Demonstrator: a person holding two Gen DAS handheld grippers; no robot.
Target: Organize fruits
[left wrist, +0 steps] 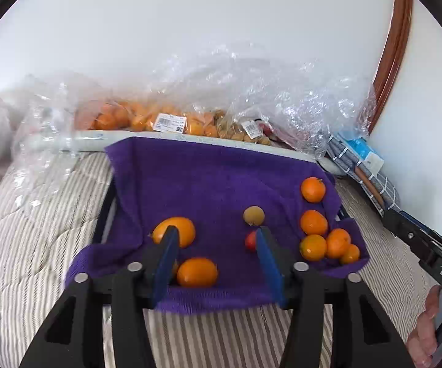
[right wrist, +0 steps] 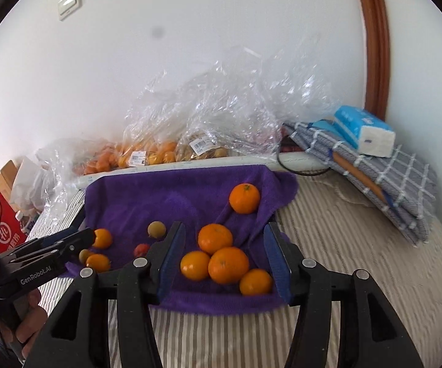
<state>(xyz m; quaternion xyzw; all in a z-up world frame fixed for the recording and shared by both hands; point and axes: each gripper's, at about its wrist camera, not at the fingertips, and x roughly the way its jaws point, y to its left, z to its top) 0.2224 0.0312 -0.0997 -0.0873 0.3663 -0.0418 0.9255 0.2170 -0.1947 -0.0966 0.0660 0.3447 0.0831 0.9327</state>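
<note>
A purple towel (left wrist: 196, 184) (right wrist: 159, 196) lies over a tray on the striped bed. On it sit several oranges: a cluster at the right (left wrist: 322, 242) (right wrist: 224, 260), one apart at the back right (left wrist: 313, 189) (right wrist: 244, 198), and two at the left (left wrist: 178, 230) (left wrist: 197, 272). A small yellow-green fruit (left wrist: 253, 215) (right wrist: 156, 229) and a small red fruit (left wrist: 250, 240) (right wrist: 141, 249) lie mid-towel. My left gripper (left wrist: 217, 242) is open and empty over the towel's front, between the left oranges and the red fruit. My right gripper (right wrist: 225, 239) is open and empty around the orange cluster.
Clear plastic bags of oranges (left wrist: 138, 119) (right wrist: 147, 153) and brown fruits (left wrist: 242, 132) lie against the wall behind the towel. Folded checked cloths (right wrist: 389, 178) with a blue tissue pack (right wrist: 365, 135) lie at the right. A red box (right wrist: 6, 233) stands at the left.
</note>
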